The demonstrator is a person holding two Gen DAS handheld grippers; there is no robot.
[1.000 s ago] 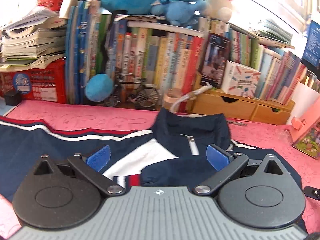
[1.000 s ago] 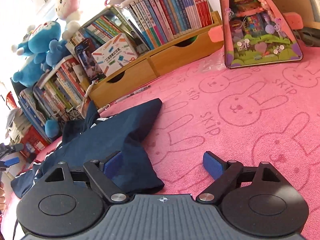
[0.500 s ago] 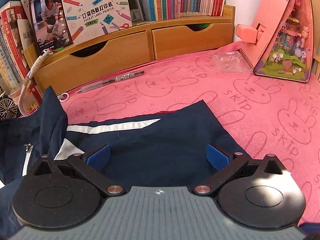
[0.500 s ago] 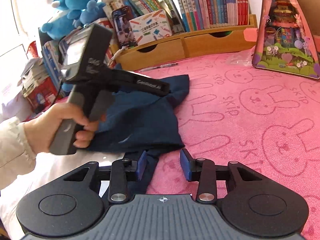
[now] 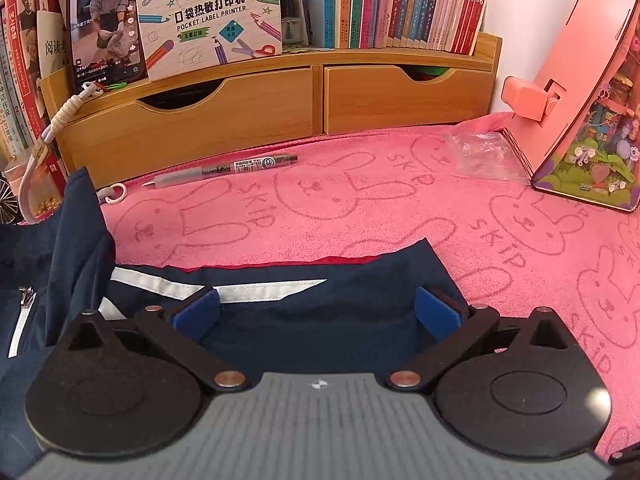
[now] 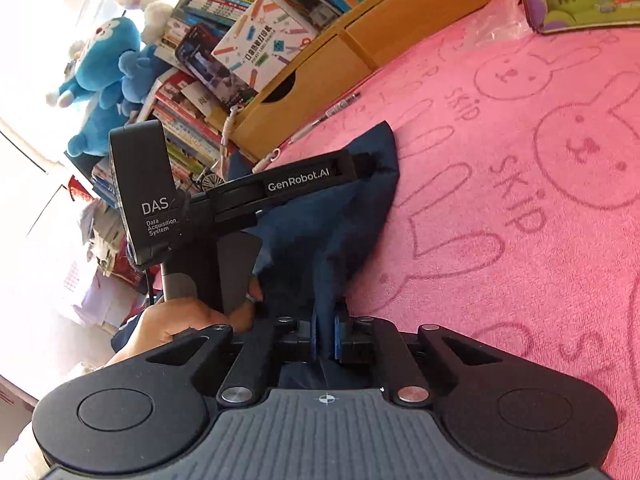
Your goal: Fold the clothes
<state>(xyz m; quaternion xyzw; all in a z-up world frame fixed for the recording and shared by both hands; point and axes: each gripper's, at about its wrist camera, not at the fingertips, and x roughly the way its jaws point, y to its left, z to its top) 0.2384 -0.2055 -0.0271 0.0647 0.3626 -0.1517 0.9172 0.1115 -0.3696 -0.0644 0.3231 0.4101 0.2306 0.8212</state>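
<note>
A navy jacket (image 5: 344, 312) with white and red stripes lies on the worktop, on a pink towel (image 5: 360, 208) printed with rabbit outlines and the word "SKIP". The left gripper (image 5: 316, 312) hovers low over the jacket's folded sleeve with its jaws spread wide; the blue pads (image 5: 196, 312) sit above the cloth on either side, clasping nothing. The right gripper (image 6: 325, 336) has just been closing, and its jaws now pinch a bunched fold of the navy cloth between the blue pads.

In the right wrist view the left gripper's body reads "GenRobot.AI" on its arm and "DAS Data Acquisition System" on its camera block; a hand (image 6: 176, 324) grips its handle.

Behind the jacket a grey pen (image 5: 224, 168) lies on the towel in front of a wooden drawer unit (image 5: 256, 108). On the unit stands a box (image 5: 208, 12) labelled "POCKET LABEL PRINTER" with Chinese characters above, beside a phone (image 5: 106, 24) and a row of books (image 5: 400, 0) whose spines carry Chinese titles. A pink toy house (image 5: 580, 92) stands at the right, and blue plush toys (image 6: 100, 76) sit atop the books.
</note>
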